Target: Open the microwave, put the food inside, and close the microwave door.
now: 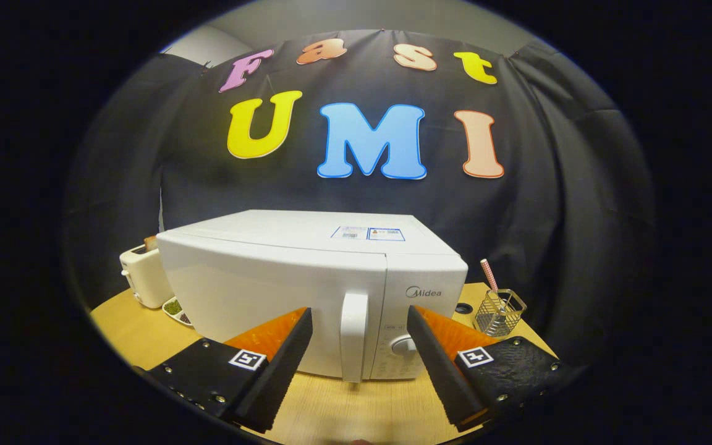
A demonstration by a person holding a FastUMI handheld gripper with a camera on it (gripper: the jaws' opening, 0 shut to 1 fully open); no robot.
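Observation:
A white microwave (pixel 282 272) stands on the wooden table (pixel 356 408) with its door closed. Its vertical white door handle (pixel 354 337) is just ahead of my gripper (pixel 359 318), lined up with the gap between the two fingers. My gripper is open and its fingers (pixel 285 352) flank the handle without touching it. A small white dish of food (pixel 177 309) lies on the table to the left of the microwave, partly hidden behind its corner. The control dial (pixel 403 346) sits right of the handle.
A white toaster (pixel 141 275) stands behind the dish at the left. A wire mesh holder (pixel 499 312) with a striped straw is on the table to the right of the microwave. Bare tabletop lies below the fingers.

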